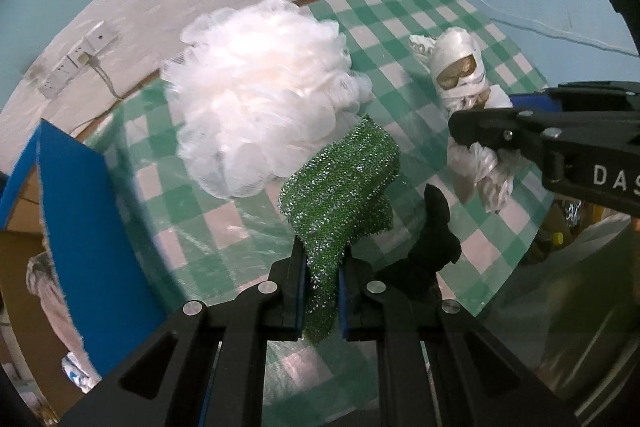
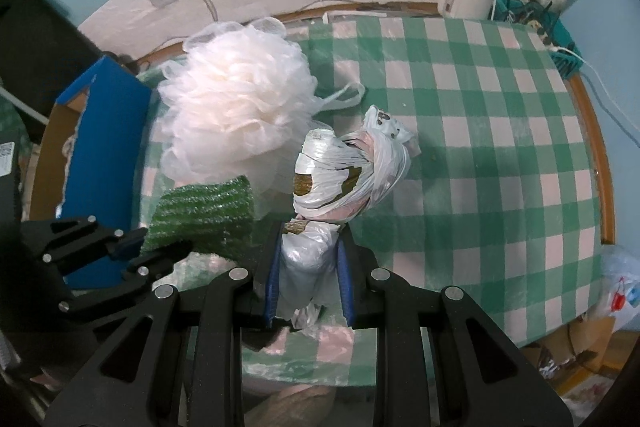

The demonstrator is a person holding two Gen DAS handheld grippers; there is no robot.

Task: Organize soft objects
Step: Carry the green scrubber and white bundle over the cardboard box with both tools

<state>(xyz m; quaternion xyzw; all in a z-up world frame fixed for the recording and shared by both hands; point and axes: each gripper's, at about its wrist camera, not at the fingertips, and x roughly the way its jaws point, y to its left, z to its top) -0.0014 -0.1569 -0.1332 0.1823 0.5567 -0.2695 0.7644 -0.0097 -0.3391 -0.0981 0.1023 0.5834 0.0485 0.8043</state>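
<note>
Over the checkered desk [image 2: 480, 131], left gripper [image 1: 322, 291] jaws are clamped on the green scrubber [image 1: 340, 187]; right gripper [image 2: 308, 279] jaws pinch a white plastic-bag bundle [image 2: 340, 167].

Glittery green scourer [image 1: 340, 183], white mesh puff [image 1: 260, 95] at ten o'clock, green-and-white checked cloth [image 2: 480, 147], blue box [image 1: 84, 219].

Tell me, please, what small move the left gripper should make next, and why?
Probably carry the green scourer sideways toward the blue box. The left gripper is shut on the scourer's lower end, and it appears to hang clear of the checked cloth. The box stands open at the table's left, just past the white loofah, so it looks the likeliest place for it.
</note>
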